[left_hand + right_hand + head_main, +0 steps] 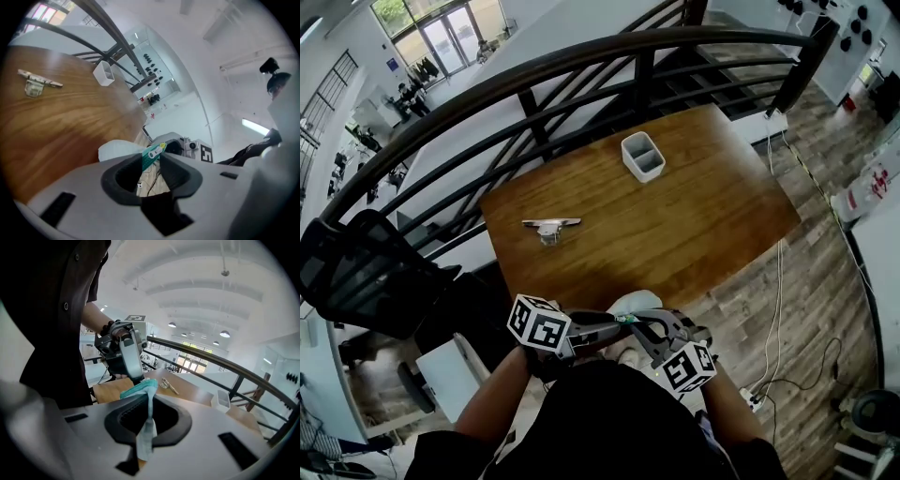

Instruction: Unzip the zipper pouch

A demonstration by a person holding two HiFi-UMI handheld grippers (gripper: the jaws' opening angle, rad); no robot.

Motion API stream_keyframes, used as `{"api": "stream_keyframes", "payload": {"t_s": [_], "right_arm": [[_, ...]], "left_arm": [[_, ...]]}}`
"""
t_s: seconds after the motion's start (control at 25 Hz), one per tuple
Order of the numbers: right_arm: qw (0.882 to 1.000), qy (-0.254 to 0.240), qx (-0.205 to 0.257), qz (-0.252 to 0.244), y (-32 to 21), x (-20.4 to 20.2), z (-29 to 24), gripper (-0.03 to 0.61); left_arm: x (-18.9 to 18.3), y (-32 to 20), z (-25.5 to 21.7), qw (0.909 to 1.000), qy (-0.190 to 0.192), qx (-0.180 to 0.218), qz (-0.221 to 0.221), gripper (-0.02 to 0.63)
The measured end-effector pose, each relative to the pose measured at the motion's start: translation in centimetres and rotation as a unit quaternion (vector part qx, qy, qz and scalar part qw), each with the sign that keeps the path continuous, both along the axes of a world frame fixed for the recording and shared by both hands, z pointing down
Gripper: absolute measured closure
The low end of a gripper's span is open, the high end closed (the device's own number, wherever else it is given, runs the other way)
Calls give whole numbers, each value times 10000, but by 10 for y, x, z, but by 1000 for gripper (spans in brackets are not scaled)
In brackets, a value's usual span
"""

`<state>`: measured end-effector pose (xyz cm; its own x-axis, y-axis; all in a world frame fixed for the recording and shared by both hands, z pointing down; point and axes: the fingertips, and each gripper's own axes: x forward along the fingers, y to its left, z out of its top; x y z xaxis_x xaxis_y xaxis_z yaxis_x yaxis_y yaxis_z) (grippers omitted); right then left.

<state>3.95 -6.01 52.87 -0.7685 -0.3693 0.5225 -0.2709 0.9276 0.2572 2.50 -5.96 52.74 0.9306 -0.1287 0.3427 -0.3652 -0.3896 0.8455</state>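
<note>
My two tools meet close to my chest, at 6 o'clock in the head view, just off the near edge of the wooden surface (675, 234), and the zipper pouch (633, 302) hangs in the air between them, clear of the wood. My left tool (154, 161) has its jaws drawn in close on a small green tab (149, 158) with a white pull at the pouch's end; the tab is pinched between the tips. My right tool (149, 397) is closed all the way on a fold of the pouch's teal and pale cloth, which hangs down through the jaws. On the surface, a white divided container (643, 156) stands towards 12 o'clock. A small metal piece (549, 227) lies at about 10 o'clock, well apart from it.
</note>
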Motion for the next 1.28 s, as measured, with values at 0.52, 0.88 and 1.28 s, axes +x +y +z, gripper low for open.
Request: {"api": "stream_keyframes", "payload": {"t_s": [0.52, 0.88, 1.28], "right_arm": [[9939, 787, 643, -417, 3, -28, -1, 574], [9843, 1242, 1035, -716, 7, -26, 0, 575], [9816, 1436, 967, -805, 15, -27, 9, 575]], "left_arm": [[-5, 14, 1, 9959, 693, -241, -529, 512], [-18, 13, -5, 9974, 528, -22, -483, 542], [-19, 8, -15, 9962, 684, -178, -508, 581]]}}
